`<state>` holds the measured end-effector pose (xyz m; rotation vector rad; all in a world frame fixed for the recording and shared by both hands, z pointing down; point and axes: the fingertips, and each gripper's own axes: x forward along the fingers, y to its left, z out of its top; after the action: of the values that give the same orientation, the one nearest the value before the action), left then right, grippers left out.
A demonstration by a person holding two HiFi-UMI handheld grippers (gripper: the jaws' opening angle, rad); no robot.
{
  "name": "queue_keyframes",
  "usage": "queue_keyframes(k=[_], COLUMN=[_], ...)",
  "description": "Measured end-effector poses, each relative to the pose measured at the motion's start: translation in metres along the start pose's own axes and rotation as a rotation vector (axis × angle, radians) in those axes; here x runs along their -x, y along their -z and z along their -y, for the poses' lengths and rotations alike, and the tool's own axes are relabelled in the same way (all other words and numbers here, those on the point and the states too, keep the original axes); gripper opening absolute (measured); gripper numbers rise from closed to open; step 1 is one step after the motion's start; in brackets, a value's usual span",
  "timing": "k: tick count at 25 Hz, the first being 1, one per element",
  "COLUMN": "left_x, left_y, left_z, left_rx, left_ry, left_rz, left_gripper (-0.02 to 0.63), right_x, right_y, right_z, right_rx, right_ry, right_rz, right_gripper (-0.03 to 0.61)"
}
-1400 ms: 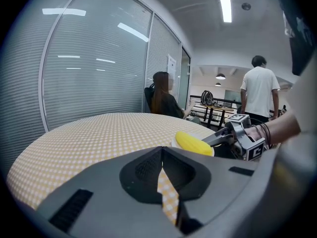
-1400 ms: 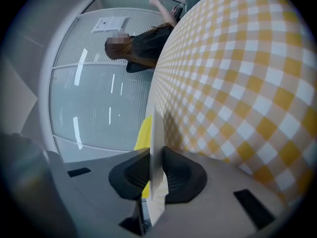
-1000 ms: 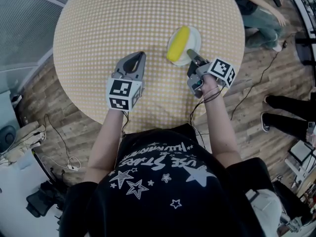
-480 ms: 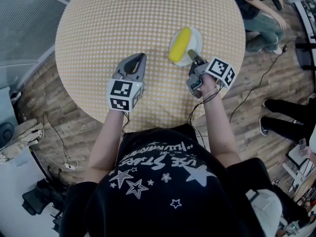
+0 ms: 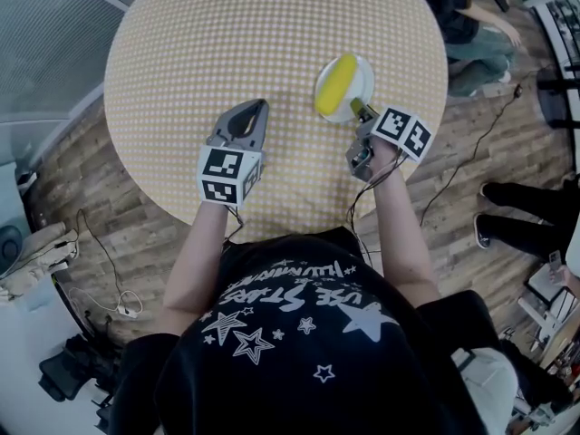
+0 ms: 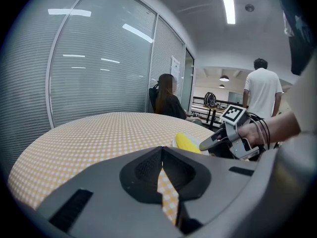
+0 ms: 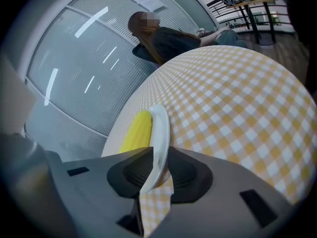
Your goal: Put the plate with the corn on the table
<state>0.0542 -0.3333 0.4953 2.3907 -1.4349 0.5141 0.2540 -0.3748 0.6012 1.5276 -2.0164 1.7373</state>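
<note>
A small white plate carrying a yellow corn cob is at the right side of the round table with its yellow checked cloth. My right gripper is shut on the plate's near rim. The right gripper view shows the plate edge-on between the jaws of the right gripper, with the corn on it. I cannot tell if the plate touches the cloth. My left gripper is shut and empty over the table's near middle. From the left gripper the corn lies ahead to the right.
People sit beyond the table's far right edge, and another person's legs stand on the wooden floor at the right. Cables trail on the floor. A glass wall with blinds runs along the left.
My right gripper and the plate with the corn have shifted slightly to the right over the table. The left gripper has stayed in place.
</note>
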Motion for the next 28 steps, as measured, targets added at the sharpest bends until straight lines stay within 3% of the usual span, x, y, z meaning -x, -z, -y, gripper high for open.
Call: queue_keyframes(k=[14, 23, 28], left_x=[0.031, 0.081, 0.119], left_y=[-0.002, -0.007, 0.009], left_z=[0.000, -0.011, -0.015], left_rx=[-0.045, -0.098, -0.103], left_ry=[0.187, 0.284, 0.325], left_rz=[0.061, 0.130, 0.142], left_gripper=[0.008, 0.008, 0.008], right_x=[0.066, 0.107, 0.121], right_y=[0.030, 0.073, 0.110], right_z=[-0.019, -0.074, -0.110], right_rx=[-0.036, 0.025, 0.065], right_ry=[0.034, -0.013, -0.053], right_rz=[0.207, 0.337, 0.367], right_gripper=[0.081, 0.080, 0.080])
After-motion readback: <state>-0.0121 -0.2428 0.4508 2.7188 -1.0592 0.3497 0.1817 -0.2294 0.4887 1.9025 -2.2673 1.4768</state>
